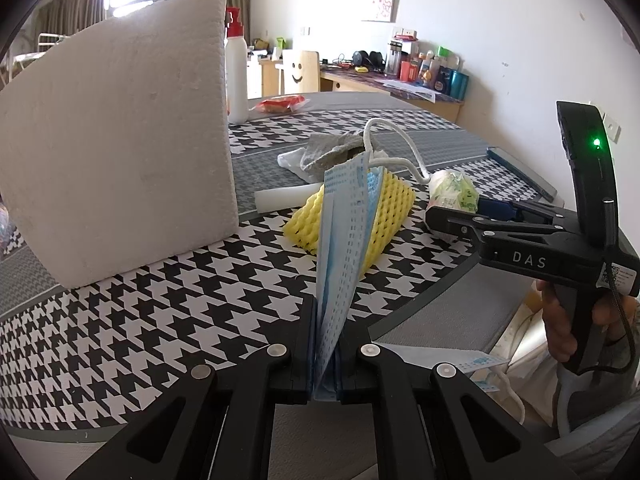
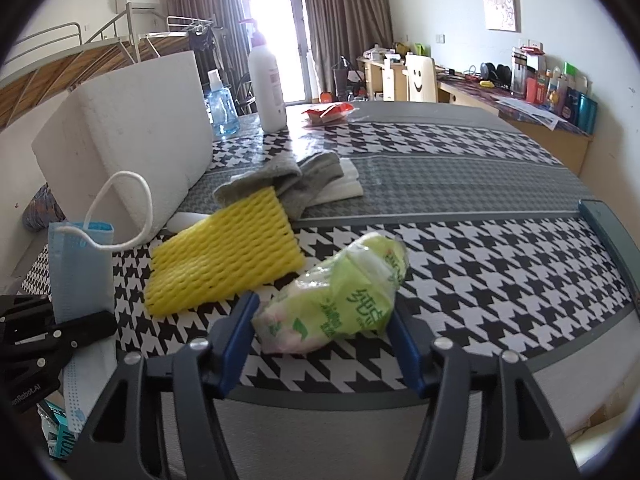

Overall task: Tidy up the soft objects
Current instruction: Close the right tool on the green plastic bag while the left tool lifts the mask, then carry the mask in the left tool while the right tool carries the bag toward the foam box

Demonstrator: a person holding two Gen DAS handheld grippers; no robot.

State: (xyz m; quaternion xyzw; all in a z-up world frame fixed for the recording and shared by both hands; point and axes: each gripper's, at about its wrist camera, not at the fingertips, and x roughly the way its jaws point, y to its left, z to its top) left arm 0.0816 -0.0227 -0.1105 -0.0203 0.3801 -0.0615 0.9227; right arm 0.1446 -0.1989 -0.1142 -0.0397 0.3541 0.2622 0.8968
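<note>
At the bottom centre of the left wrist view, the left gripper [image 1: 326,354] is clamping a blue face mask [image 1: 344,232] upright. In the right wrist view, the right gripper [image 2: 320,344] is straddling a green tissue pack [image 2: 340,296] lying at lower centre on the houndstooth table [image 2: 500,264]; whether its pads are pressing the pack cannot be told.

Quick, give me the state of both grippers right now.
Left gripper: shut on the blue face mask, held upright.
Right gripper: open; the green tissue pack sits between its fingers, not visibly pinched.
</note>
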